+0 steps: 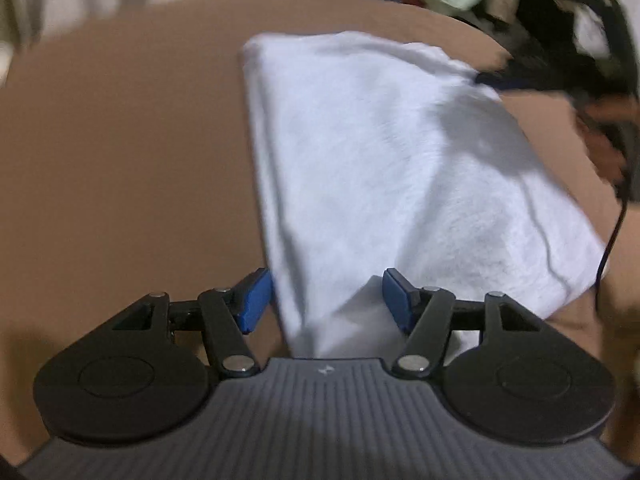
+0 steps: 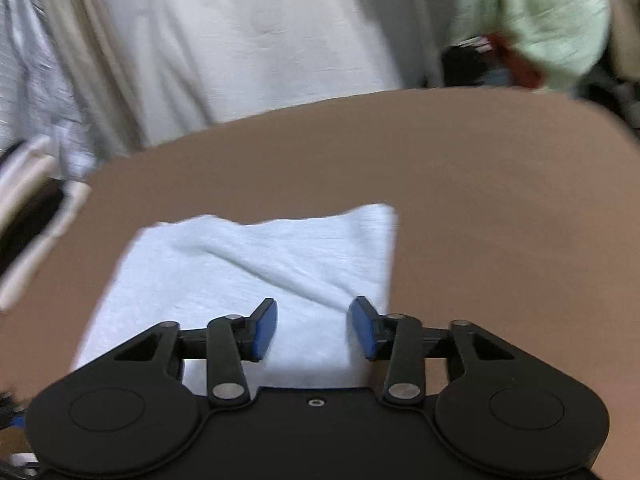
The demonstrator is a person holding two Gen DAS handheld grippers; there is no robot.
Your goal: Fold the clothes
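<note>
A folded white cloth (image 1: pixel 380 168) lies on the brown table (image 1: pixel 120 160). In the left wrist view my left gripper (image 1: pixel 328 300) is open, its blue pads (image 1: pixel 254 304) either side of the cloth's near corner, not closed on it. The right gripper shows at the cloth's far right edge (image 1: pixel 504 80), blurred. In the right wrist view the same cloth (image 2: pixel 248 272) lies flat with a crease across it. My right gripper (image 2: pixel 312 330) is open just above its near edge, holding nothing.
The table's far edge (image 2: pixel 360 100) curves across the view. Beyond it hang pale curtains (image 2: pixel 240 32). A light green garment (image 2: pixel 532 20) and dark clutter (image 1: pixel 560 20) sit past the table's far right corner.
</note>
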